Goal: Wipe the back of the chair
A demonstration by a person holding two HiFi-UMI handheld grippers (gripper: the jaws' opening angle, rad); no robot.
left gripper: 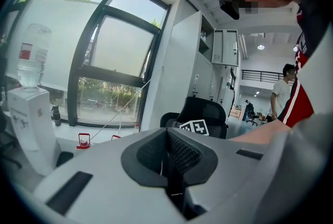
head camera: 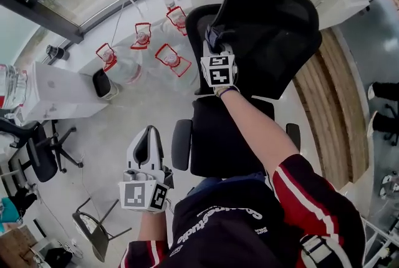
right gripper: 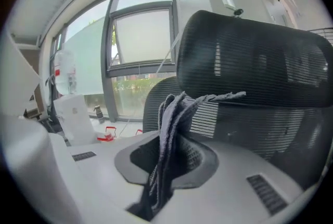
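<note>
A black office chair stands in front of me, its mesh back point(head camera: 274, 23) beyond the seat point(head camera: 224, 139). My right gripper point(head camera: 214, 37) is shut on a grey cloth point(right gripper: 170, 124) and holds it at the left edge of the chair back point(right gripper: 260, 66). The cloth bunches up out of the jaws, and one corner reaches across the mesh. In the head view the gripper hides most of the cloth. My left gripper point(head camera: 148, 141) hangs low to the left of the seat, shut with nothing in it point(left gripper: 167, 152). From there the chair point(left gripper: 208, 113) shows farther off.
Several water jugs with red handles point(head camera: 168, 58) stand on the floor left of the chair. A white water dispenser point(head camera: 59, 92) and another chair point(head camera: 37, 151) are further left. A wooden strip point(head camera: 324, 111) runs along the right. A person point(left gripper: 283, 87) stands far off.
</note>
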